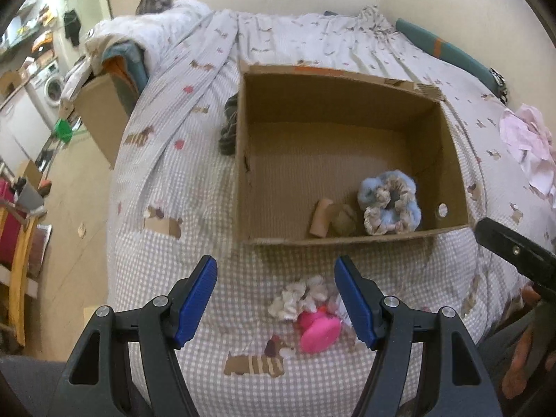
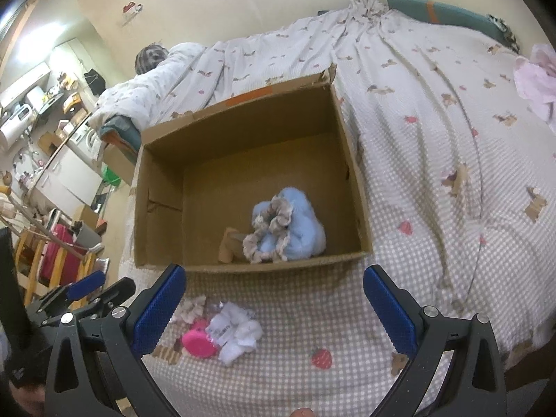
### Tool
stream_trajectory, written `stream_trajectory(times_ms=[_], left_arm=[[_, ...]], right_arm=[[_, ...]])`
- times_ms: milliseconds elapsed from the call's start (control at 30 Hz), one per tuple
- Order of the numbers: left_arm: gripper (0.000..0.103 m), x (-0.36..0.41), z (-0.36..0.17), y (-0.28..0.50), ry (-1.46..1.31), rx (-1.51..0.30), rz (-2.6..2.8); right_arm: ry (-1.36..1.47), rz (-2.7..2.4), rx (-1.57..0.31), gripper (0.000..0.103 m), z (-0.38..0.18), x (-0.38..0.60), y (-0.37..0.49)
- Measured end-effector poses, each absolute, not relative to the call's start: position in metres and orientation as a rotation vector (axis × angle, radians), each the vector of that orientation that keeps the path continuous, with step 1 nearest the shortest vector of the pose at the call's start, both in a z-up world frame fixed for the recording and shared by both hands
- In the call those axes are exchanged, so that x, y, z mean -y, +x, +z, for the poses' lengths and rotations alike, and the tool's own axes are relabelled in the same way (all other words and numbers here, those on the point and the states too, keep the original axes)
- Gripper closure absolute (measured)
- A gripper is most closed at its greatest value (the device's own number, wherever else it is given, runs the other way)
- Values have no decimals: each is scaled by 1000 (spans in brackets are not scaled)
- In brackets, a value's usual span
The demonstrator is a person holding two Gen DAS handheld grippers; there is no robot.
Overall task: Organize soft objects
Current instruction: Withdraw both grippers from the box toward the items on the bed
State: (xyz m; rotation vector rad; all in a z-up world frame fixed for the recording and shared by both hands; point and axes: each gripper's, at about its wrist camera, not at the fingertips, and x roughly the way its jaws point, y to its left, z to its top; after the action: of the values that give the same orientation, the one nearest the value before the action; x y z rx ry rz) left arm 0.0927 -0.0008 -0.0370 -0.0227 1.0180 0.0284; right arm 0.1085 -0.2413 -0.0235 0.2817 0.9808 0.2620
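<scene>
While both claws hang apart and empty, left claw [image 1: 276, 299] and right claw [image 2: 274, 309] face the cardboard box [image 1: 347, 239] on the bed; a blue scrunchie [image 1: 389, 205] lies inside it, a pink toy [image 1: 318, 333] just outside, likely next

Soft indoor light, slight blur, fisheye-warped edges, dark corners

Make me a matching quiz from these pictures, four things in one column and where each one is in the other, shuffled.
Things:
1. blue scrunchie
2. pink round object
3. pale pink cloth
4. left tool

Places:
A. far right on the bedspread
B. inside the cardboard box
C. open, above the bedspread
D. on the bedspread in front of the box

Pairs: 1-B, 2-D, 3-A, 4-C
</scene>
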Motion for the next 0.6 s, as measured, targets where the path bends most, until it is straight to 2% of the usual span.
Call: stream_trajectory(times_ms=[200,500,600], left_arm=[[36,-32,-57,90,-140,-1121,96],[36,-60,-69,85,-231,-1162,191],[36,-58,-71,85,-226,-1167,185]], right_arm=[[316,296,-1056,0,-37,243,104],[399,365,-1256,0,-75,237,111],[428,414,-1317,20,-88,225,116]])
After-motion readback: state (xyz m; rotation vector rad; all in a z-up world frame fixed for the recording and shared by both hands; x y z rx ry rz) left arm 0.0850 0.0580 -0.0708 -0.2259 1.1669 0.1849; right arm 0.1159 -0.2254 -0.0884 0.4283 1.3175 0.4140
